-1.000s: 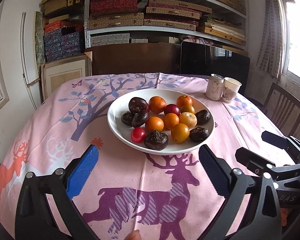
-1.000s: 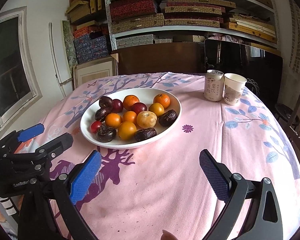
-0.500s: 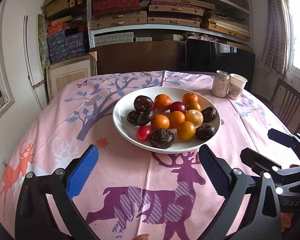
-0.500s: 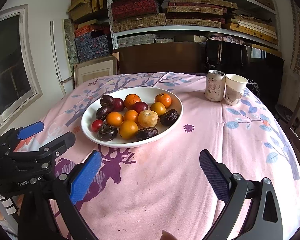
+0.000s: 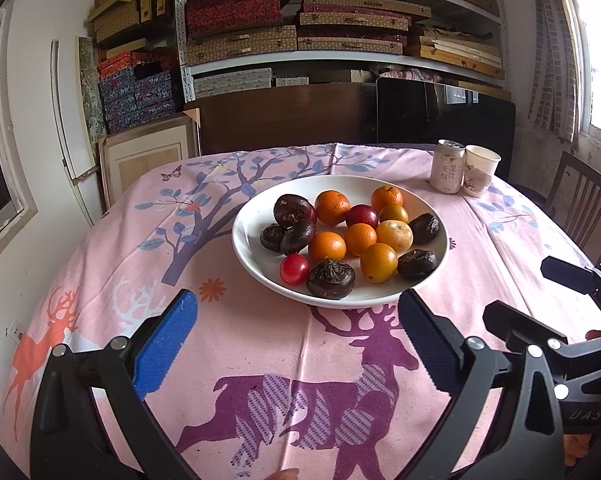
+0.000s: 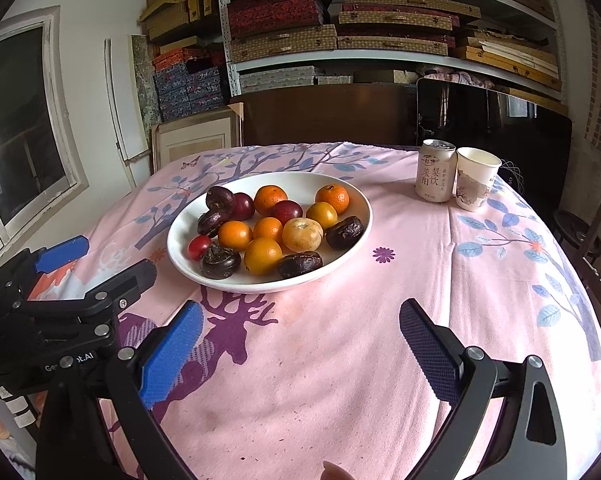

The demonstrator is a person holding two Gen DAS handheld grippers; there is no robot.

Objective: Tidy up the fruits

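Observation:
A white bowl (image 5: 252, 216) (image 6: 180, 224) sits mid-table holding several fruits: oranges (image 5: 327, 245) (image 6: 262, 255), dark wrinkled fruits (image 5: 331, 279) (image 6: 220, 265), a small red tomato (image 5: 295, 269) (image 6: 199, 247), red plums (image 5: 361, 216) and a yellowish fruit (image 6: 302, 234). My left gripper (image 5: 296, 336) is open and empty, hovering in front of the bowl's near rim. My right gripper (image 6: 300, 344) is open and empty, over bare cloth in front and to the right of the bowl. Each gripper shows in the other's view, the left (image 6: 96, 272) and the right (image 5: 540, 300).
A drink can (image 5: 445, 166) (image 6: 435, 176) and a paper cup (image 5: 480, 170) (image 6: 474, 184) stand at the table's far right. The table wears a pink deer-print cloth (image 5: 260, 360). A wooden chair (image 5: 580, 196) stands at right. Shelves of boxes (image 5: 300, 40) line the back wall.
Both grippers have crept slightly toward the bowl and the left view shifted a little left, so the bowl sits further right. Both stay open and empty.

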